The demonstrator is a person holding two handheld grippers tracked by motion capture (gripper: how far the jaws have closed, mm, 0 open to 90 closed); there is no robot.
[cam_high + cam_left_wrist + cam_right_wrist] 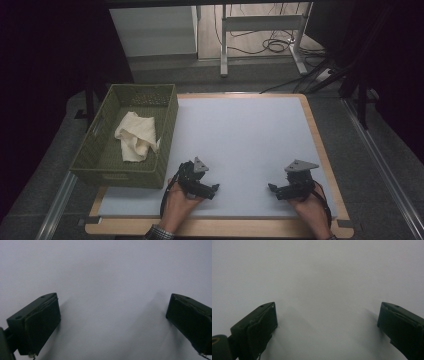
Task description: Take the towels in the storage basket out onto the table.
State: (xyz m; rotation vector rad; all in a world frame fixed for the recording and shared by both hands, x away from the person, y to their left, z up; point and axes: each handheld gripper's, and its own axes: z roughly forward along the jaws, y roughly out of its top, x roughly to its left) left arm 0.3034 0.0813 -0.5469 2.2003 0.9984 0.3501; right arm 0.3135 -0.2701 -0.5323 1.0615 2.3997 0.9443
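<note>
— What's nearest, and how many of each?

— Two hands at the near edge of the desk [240, 125], each with one gripper. The left gripper [216, 188] and the right gripper [270, 187] lie low on the white top, tips turned toward each other, well apart. Each carries one grey three-cornered plate.

— And the jaws?

— Wide apart on both. The left gripper [112, 322] view has bare white surface between its two black jaws; so does the right gripper [327, 330] view. Nothing is gripped.

— Farther back?

— One basket [167, 132] — olive green, woven, rectangular — sitting at the desk's left edge, just beyond the left gripper. Inside it lies one cloth [136, 136]: cream-coloured, crumpled in loose folds, resting on the basket's floor toward the middle, apart from both grippers.
</note>
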